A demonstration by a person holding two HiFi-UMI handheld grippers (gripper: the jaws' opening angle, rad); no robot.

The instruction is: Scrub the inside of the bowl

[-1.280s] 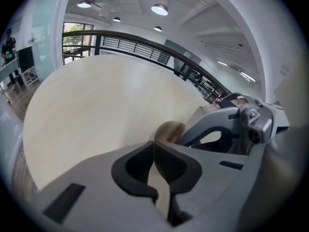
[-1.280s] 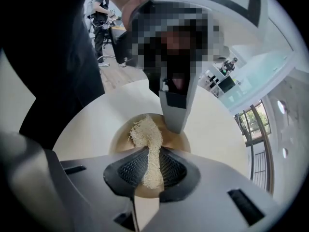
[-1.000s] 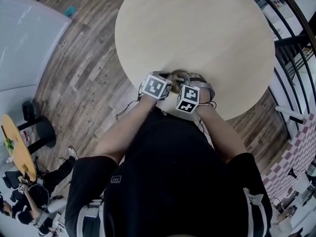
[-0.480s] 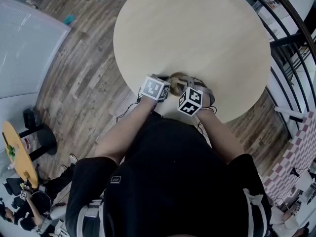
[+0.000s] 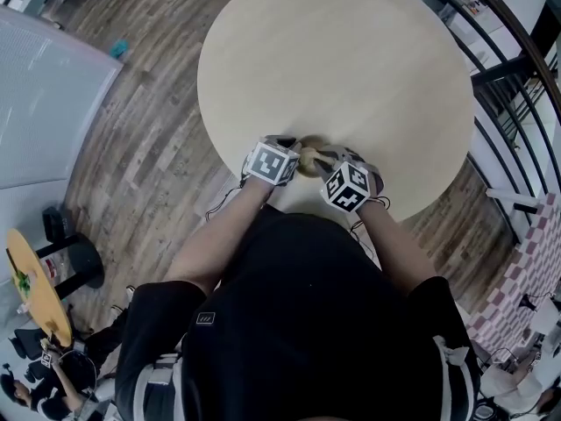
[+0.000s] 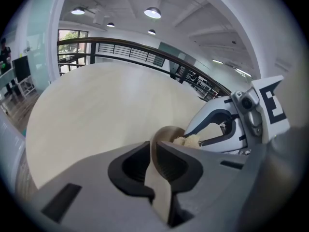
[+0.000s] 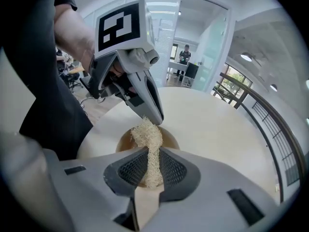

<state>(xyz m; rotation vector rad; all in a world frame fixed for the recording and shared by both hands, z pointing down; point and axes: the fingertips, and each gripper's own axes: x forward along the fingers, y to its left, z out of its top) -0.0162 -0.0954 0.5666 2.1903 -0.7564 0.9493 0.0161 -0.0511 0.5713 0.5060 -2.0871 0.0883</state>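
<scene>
A small brown bowl (image 5: 309,160) sits near the round table's front edge, between both grippers. My left gripper (image 5: 298,158) has the bowl's rim (image 6: 161,140) between its pads; the jaws are opening slightly, and the pads still touch the rim. My right gripper (image 7: 153,152) is shut on a pale fibrous scrubber (image 7: 150,138), whose free end reaches over the bowl (image 7: 170,139). The scrubber (image 6: 189,140) shows inside the bowl in the left gripper view, with the right gripper (image 6: 223,125) behind it. The left gripper's tip (image 7: 150,111) stands at the bowl's far rim.
The round beige table (image 5: 351,60) spreads out beyond the bowl. A dark railing (image 5: 513,95) runs along its right. A white panel (image 5: 44,95) stands at the left, with a small yellow table (image 5: 31,279) and seated people at lower left.
The right gripper's cube has shifted a little right and toward the person. The left gripper stays at the bowl's rim. The whole view has drifted slightly.
</scene>
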